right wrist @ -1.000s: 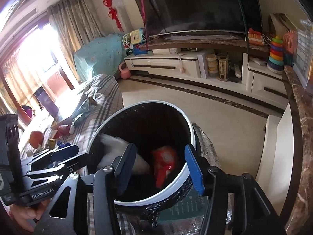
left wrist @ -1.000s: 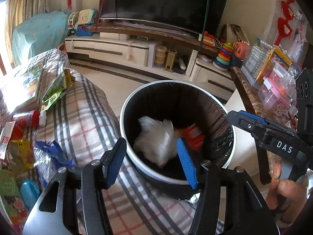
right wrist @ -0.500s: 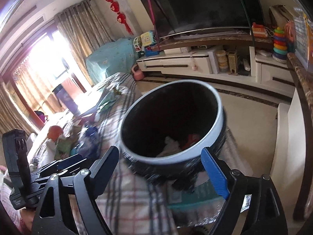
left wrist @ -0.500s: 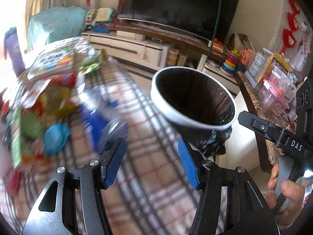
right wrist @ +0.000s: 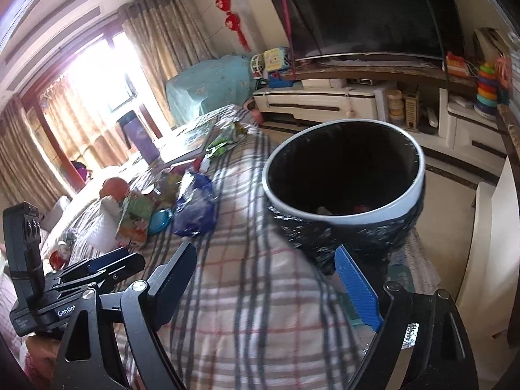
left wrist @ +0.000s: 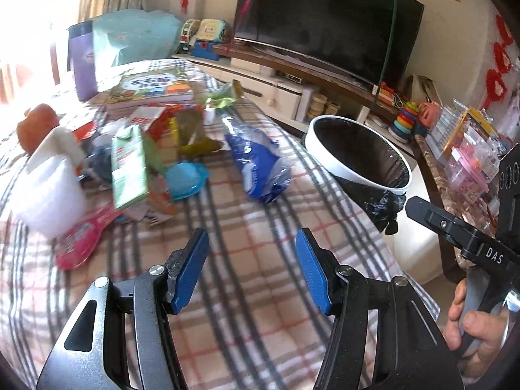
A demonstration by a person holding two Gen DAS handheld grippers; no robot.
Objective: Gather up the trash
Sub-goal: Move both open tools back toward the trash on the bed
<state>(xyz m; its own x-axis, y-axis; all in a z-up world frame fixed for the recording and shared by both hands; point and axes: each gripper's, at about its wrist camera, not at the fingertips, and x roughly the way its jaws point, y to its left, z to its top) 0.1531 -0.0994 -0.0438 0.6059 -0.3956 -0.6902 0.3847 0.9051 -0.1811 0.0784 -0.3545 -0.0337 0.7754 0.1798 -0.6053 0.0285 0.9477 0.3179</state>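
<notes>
- Trash lies in a loose heap on the plaid-covered desk [left wrist: 260, 260], at about 10 to 11 o'clock from the left tool [left wrist: 250, 269] in its own view.
- Nearest piece is a crumpled blue plastic bag [left wrist: 260, 169], at 12 o'clock from the left tool and apart from the rest of the heap.
- Just beside it at 9 o'clock sit a small blue round lid [left wrist: 183, 180] and a green carton [left wrist: 127, 169] lying flat; a pink wrapper [left wrist: 81, 237] lies nearer the desk's near-left edge.
- A white tub [left wrist: 48, 191] stands at the heap's left side, with an orange round thing [left wrist: 35, 126] behind it.
- Books [left wrist: 152, 89] and a purple jug [left wrist: 81, 61] stand at the far end of the desk.
- The trash bin [left wrist: 357, 159], white-rimmed with a black liner, stands at 1 o'clock at the desk's right edge; in the right wrist view it fills the 12 to 1 o'clock field and a few scraps show at its bottom.
- Bare plaid cloth lies open between both tools and the blue bag.
- Left tool: blue pads apart, nothing between them.
- Right tool [right wrist: 269, 276]: pads spread wide, empty, with the bin's liner just beyond its right pad.
- A hand [left wrist: 471, 325] grips the right tool's handle at 4 o'clock in the left view.
</notes>
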